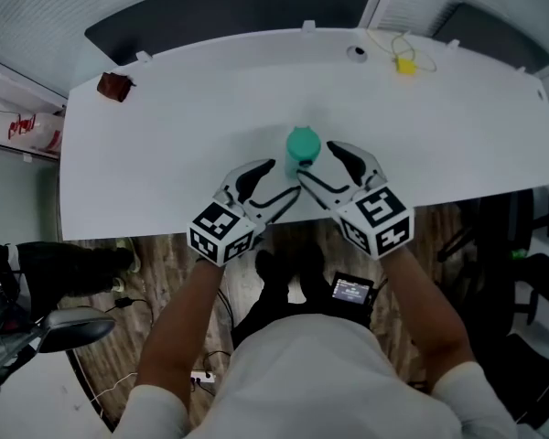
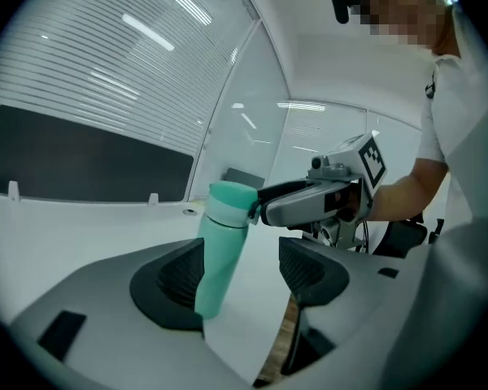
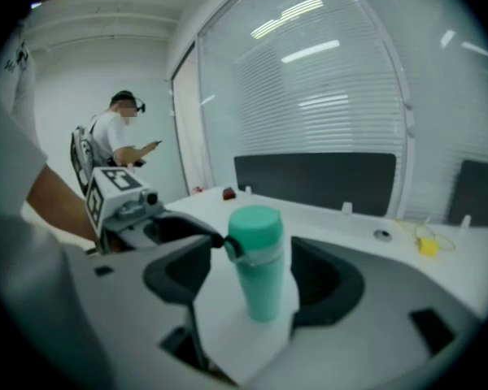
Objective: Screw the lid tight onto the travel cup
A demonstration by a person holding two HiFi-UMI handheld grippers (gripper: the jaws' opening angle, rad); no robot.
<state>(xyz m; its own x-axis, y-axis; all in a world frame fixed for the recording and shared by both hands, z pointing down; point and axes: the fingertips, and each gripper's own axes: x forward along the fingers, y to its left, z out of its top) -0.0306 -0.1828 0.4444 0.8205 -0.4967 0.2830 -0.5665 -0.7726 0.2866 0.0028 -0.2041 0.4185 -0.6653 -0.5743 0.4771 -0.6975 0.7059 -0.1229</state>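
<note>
Head view: cup [image 1: 303,144] body hidden under its own top. Far-side brown thing [image 1: 114,86] and yellow thing [image 1: 405,64] too small to tell, maybe tags. Right gripper view blurred.

travel cup [image 1: 303,146] stands upright on the table [image 1: 165,154], abt mid-width, near the front edge, lid on top. left gripper [image 1: 279,183] sits just front-left of it, right gripper [image 1: 318,160] just front-right (cup in the gap of each one's jaws, pads off it). small block [image 1: 113,86] at the back-left corner. cable hole [image 1: 357,52] and a corded item [image 1: 405,64] lie along the back edge, right of centre.
</note>
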